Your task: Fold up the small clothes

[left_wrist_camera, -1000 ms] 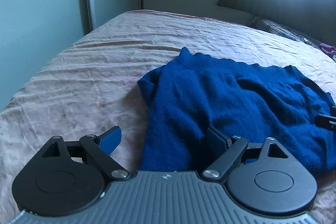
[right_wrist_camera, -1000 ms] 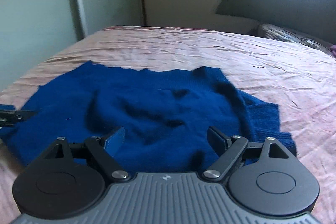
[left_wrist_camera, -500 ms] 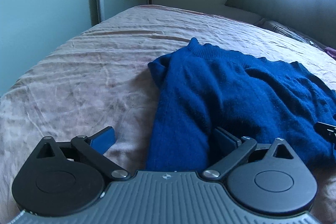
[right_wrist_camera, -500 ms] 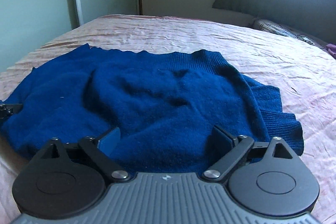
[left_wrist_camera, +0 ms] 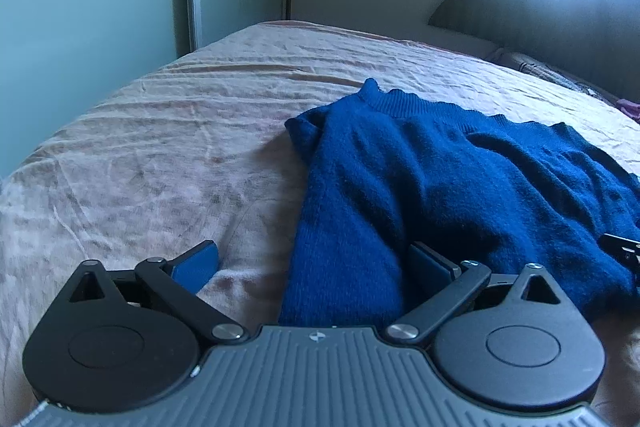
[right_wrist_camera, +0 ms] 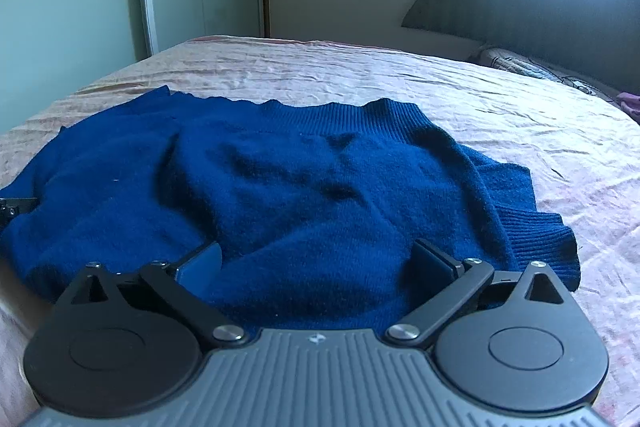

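A dark blue knit sweater (left_wrist_camera: 440, 187) lies rumpled on the pink bed sheet (left_wrist_camera: 160, 155). In the left wrist view my left gripper (left_wrist_camera: 314, 263) is open and empty, low over the sweater's near left edge, its right finger over the fabric. In the right wrist view the sweater (right_wrist_camera: 304, 187) fills the middle, ribbed hem at the right. My right gripper (right_wrist_camera: 318, 261) is open and empty, just above the sweater's near edge. Each gripper's tip shows at the other view's edge.
A dark padded headboard (right_wrist_camera: 540, 7) and a patterned pillow (right_wrist_camera: 532, 69) stand at the far right. A glass sliding wardrobe door (right_wrist_camera: 72, 7) is at the left. The bed's left edge (left_wrist_camera: 48, 147) drops off near it.
Both grippers have drawn back toward the near side of the bed and sunk lower; the sweater now sits a little farther ahead. The jaws stayed open.
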Demonstrator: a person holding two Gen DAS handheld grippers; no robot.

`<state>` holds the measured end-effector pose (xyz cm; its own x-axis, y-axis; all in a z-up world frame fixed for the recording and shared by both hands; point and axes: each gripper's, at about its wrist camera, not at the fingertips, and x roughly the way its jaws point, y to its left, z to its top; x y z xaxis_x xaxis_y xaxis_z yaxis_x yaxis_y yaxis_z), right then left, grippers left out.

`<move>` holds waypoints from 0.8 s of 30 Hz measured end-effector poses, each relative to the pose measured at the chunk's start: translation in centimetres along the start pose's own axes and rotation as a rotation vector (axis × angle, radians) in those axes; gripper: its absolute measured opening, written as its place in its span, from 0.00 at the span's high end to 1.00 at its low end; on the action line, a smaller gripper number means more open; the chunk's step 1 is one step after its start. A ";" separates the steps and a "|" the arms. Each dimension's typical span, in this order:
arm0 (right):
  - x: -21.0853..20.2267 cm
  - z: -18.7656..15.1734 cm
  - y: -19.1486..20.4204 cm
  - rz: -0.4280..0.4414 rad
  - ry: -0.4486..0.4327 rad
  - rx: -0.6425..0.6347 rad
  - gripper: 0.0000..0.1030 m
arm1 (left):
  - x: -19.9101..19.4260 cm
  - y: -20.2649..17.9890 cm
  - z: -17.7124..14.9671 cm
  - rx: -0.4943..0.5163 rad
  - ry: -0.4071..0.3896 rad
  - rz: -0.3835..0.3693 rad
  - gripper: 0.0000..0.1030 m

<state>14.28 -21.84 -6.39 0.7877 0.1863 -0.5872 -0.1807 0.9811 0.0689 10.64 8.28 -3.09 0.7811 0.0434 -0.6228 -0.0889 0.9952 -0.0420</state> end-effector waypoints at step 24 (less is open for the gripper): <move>0.0 0.0 0.1 -0.009 0.005 0.014 0.00 | -0.8 0.8 -0.2 -0.062 -0.019 -0.030 0.01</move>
<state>14.22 -21.74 -6.36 0.7862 0.1775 -0.5920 -0.1659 0.9833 0.0746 9.86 9.03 -2.79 0.7959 0.0158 -0.6053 -0.1028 0.9887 -0.1093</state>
